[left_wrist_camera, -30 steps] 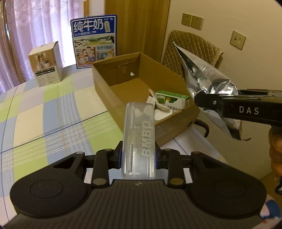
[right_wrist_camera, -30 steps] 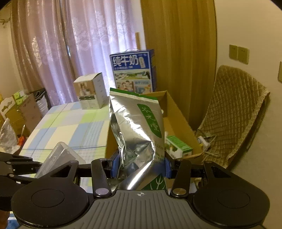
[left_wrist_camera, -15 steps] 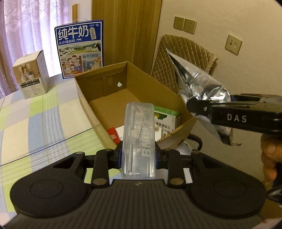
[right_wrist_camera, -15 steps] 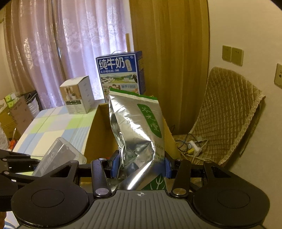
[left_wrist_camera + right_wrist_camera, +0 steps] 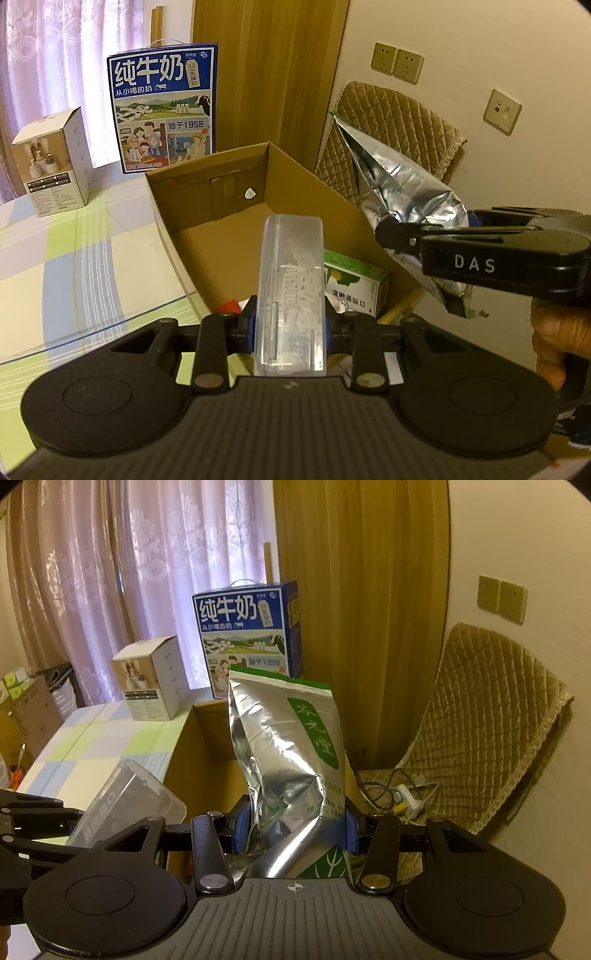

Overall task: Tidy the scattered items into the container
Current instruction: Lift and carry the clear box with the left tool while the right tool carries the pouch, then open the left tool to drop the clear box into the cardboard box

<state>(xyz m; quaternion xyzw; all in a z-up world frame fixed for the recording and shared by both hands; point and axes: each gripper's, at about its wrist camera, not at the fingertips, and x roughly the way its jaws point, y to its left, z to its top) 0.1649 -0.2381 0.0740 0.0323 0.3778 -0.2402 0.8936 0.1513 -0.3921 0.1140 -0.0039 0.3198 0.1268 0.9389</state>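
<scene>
My left gripper (image 5: pixel 290 326) is shut on a clear plastic case (image 5: pixel 290 291), held lengthwise over the near end of the open cardboard box (image 5: pixel 236 173). Inside the box lie a green-and-white carton (image 5: pixel 354 282) and a small red item (image 5: pixel 227 305). My right gripper (image 5: pixel 295 825) is shut on a silver foil pouch with a green label (image 5: pixel 291 753), upright beside the box's right wall. In the left wrist view that pouch (image 5: pixel 402 199) hangs at the right from the other gripper (image 5: pixel 480 254). The clear case (image 5: pixel 129 805) shows low left in the right wrist view.
The box sits at the right edge of a checked tablecloth (image 5: pixel 74 258). A blue milk carton pack (image 5: pixel 164 110) and a small white-brown box (image 5: pixel 51 162) stand behind it. A quilted chair (image 5: pixel 480 731) with a power strip (image 5: pixel 406 797) is to the right, by the wall.
Both grippers moved toward the box with their loads. The case now hangs over the box's near end and the pouch sits closer beside its right wall.
</scene>
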